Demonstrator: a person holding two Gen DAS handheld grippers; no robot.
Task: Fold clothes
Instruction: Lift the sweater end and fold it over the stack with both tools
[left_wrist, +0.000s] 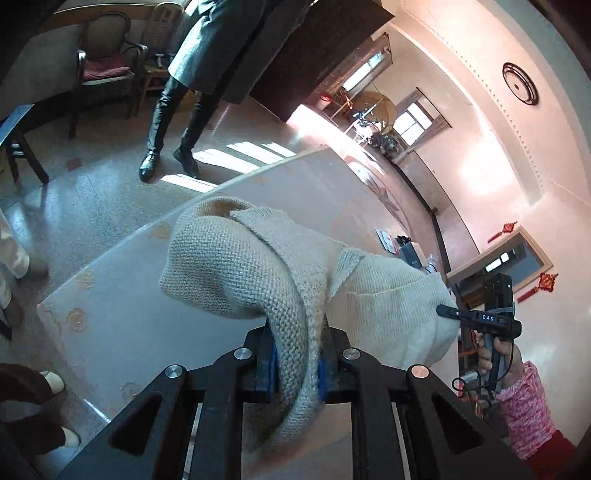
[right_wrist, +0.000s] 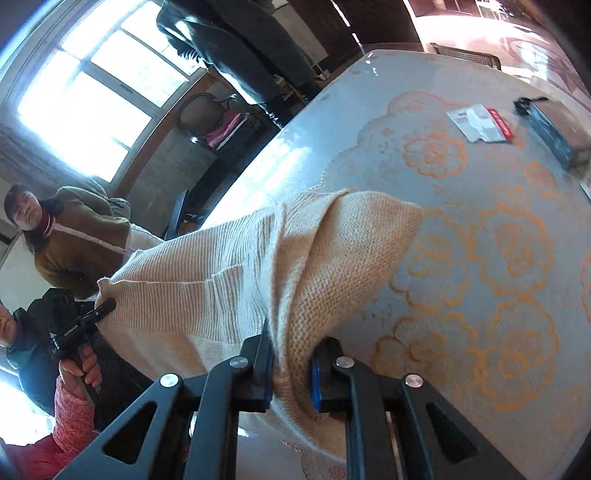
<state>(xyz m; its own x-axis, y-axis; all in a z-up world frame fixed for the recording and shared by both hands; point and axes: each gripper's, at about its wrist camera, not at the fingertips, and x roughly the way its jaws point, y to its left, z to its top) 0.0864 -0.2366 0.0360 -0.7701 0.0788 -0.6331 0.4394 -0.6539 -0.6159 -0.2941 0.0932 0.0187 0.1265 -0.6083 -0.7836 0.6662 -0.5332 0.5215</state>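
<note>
Both grippers are clamped tight on the beige knit sweater (left_wrist: 258, 266), lifted over the floral table (left_wrist: 122, 332): left gripper (left_wrist: 295, 363) pinching a rolled edge, right gripper (right_wrist: 291, 373) another bunch. Only the right wrist view shows papers (right_wrist: 480, 123) at 1 o'clock. The sweater stretches lengthwise between the grippers
</note>
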